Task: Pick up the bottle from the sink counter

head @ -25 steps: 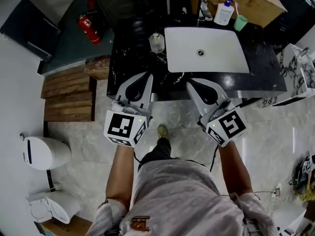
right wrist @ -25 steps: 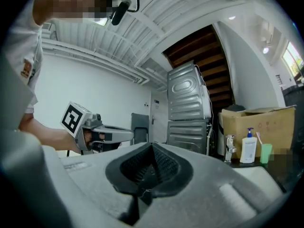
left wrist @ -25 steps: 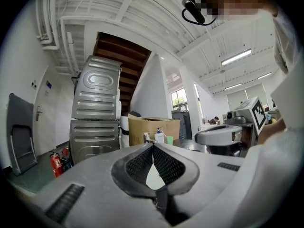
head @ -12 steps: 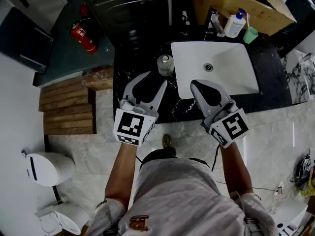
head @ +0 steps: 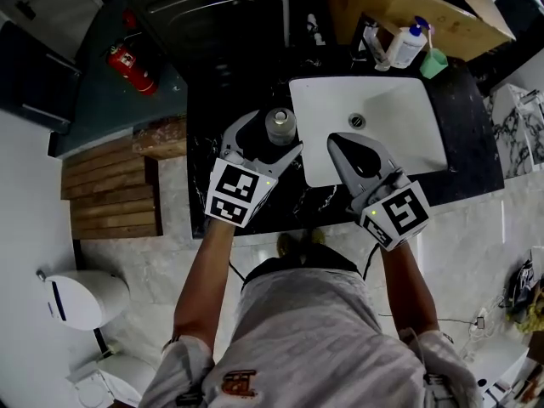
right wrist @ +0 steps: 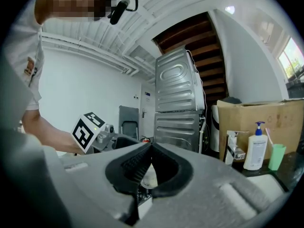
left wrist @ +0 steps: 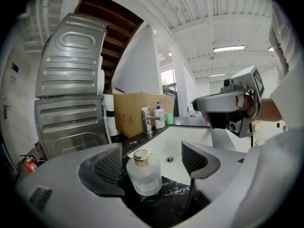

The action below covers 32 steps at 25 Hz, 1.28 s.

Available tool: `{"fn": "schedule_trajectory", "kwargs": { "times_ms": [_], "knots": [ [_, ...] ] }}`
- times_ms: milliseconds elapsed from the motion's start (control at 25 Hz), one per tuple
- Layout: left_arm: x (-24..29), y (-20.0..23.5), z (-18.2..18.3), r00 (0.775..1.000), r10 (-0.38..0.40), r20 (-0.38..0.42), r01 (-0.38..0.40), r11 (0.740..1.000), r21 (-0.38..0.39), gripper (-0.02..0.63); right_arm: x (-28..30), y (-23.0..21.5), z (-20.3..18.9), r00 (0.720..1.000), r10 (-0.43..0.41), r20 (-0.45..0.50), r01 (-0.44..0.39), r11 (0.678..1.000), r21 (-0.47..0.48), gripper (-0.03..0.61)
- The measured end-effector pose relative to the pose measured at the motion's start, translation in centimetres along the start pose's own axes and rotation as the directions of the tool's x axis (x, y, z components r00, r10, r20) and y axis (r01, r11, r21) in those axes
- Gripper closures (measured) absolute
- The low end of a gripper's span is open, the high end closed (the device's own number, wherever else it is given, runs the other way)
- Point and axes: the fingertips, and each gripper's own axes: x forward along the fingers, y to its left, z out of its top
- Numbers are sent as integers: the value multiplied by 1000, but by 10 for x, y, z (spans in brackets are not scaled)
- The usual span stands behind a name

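A person stands at the lower middle of the head view with a tool in each hand. The left gripper [head: 270,139] is over the black counter [head: 212,134]. Its jaws are opening and stand wide apart. The bottle [left wrist: 144,177] is between them, but the pads [left wrist: 108,165] do not touch it. It sits closer to the left pad, with a gap on the right. The bottle stands upright on the counter, just left of the white sink [head: 399,100]. It is round and cloudy, with a gold cap.

The right gripper [head: 340,143] is at the near edge of the sink, a little right of the middle of the frame. Its jaws are pressed together and hold nothing.

Farther back, a tap [left wrist: 147,122] stands behind the sink. Beside it are a soap pump [head: 408,45] and a green cup [head: 435,62], in front of a brown box [head: 399,7] at the upper right. A red fire extinguisher [head: 127,65] lies on the floor at the upper left. Wood planks [head: 106,194] are on the left, and a white toilet [head: 81,296] is at the lower left.
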Motion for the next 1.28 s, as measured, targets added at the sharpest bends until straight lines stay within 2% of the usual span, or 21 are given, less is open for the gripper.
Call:
{"fn": "schedule_trajectory", "kwargs": {
  "times_ms": [120, 480, 760, 880, 1040, 1280],
  "knots": [
    [16, 8, -12, 999, 5, -48, -4, 1000, 26, 227, 7, -11, -2, 1000, 21, -7, -21, 1000, -3, 577],
    [58, 12, -50, 978, -48, -205, 49, 999, -3, 227, 23, -39, -14, 997, 75, -28, -75, 997, 10, 577],
    [76, 11, -71, 959, -81, -273, 78, 997, -20, 227, 24, -53, -20, 996, 77, -33, -77, 997, 18, 577],
    [79, 13, -75, 955, -79, -285, 74, 997, -31, 230, 24, -57, -22, 997, 75, -36, -74, 997, 23, 577],
    [80, 11, -77, 957, -98, -273, 87, 995, -54, 278, 23, -59, -28, 996, 74, -40, -73, 997, 35, 577],
    [79, 12, -77, 958, -89, -272, 73, 995, -68, 283, 23, -60, -34, 996, 74, -47, -72, 996, 48, 577]
  ]
}}
